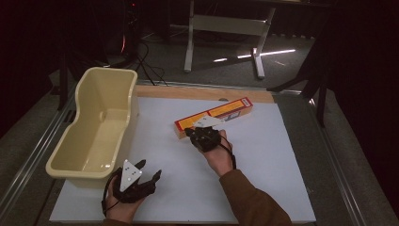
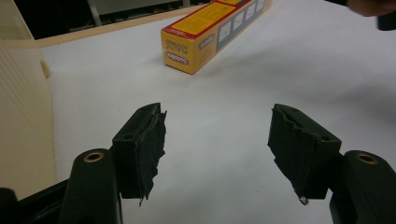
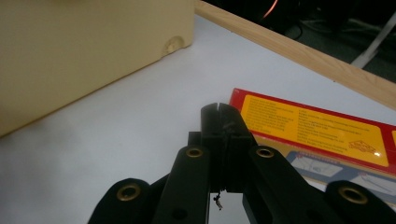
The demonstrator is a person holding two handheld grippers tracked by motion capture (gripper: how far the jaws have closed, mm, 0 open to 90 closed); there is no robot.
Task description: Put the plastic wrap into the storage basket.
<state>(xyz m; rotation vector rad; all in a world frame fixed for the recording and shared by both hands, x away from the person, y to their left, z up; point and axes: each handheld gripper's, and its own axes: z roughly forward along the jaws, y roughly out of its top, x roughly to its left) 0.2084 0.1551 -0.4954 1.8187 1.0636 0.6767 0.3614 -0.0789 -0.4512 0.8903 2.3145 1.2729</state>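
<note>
Though empty, right hand-held gripper [image 3: 219, 122] beside box [image 3: 317, 126]

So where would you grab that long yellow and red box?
Probably across the long box's narrow width, near its middle, coming from above. It lies flat on the white table, so only the two long sides are slim enough for the fingers, and the middle keeps it balanced.
</note>
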